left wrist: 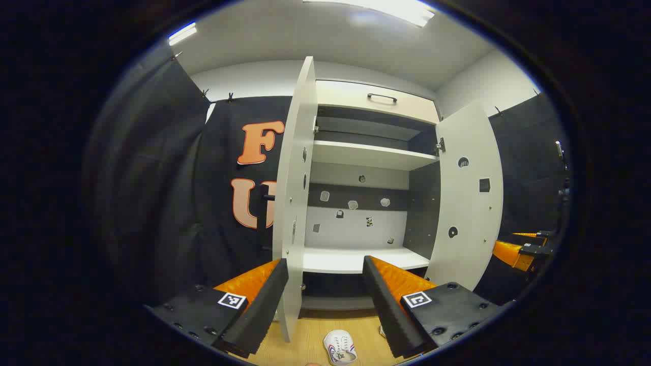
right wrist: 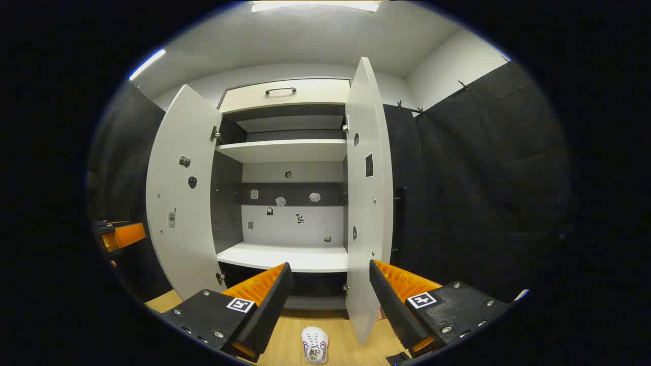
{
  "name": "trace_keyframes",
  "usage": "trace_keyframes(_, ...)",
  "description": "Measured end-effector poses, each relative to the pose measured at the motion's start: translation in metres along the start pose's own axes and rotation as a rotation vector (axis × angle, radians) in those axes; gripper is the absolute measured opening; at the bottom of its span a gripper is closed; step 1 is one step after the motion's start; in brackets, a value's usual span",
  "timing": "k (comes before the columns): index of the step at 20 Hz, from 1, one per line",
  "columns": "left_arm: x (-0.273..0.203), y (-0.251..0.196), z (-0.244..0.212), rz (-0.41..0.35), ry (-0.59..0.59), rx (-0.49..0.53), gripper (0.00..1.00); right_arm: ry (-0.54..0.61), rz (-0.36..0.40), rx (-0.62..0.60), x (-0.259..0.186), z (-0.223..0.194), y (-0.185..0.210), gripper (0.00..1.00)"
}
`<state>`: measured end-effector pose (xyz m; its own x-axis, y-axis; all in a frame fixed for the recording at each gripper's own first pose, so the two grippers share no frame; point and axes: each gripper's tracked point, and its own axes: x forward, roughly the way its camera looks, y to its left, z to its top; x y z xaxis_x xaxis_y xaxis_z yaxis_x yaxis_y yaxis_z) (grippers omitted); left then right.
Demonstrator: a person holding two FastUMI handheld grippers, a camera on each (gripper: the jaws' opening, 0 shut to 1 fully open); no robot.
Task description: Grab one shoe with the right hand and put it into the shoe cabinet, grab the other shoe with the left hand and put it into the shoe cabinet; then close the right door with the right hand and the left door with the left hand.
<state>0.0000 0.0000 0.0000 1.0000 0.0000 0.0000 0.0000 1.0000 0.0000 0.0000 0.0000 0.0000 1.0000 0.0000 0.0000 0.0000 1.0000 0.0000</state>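
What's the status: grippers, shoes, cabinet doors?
Left gripper open, empty. Right gripper open, empty. White shoe on the floor before the shoe cabinet. Left door and right door wide open, lower shelf free.

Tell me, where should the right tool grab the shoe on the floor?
Probably from above, across its middle. The shoe lies flat on the floor, opening up, lengthwise toward the cabinet. The open right tool could pinch its two sides.

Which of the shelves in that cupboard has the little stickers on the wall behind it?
The lower white shelf: small stickers dot the back wall just above it. The upper shelf has plain wall behind.
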Motion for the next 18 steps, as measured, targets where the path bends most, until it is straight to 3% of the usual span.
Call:
trace_keyframes(12, 0.001, 0.01, -0.005, 0.014, 0.007, 0.001, 0.94, 0.015, 0.003, -0.014, 0.013, -0.006, 0.007, 0.93)
trace_keyframes(18, 0.003, 0.013, -0.007, 0.016, 0.012, 0.001, 0.94, 0.058, -0.004, -0.024, 0.021, -0.03, 0.01, 0.93)
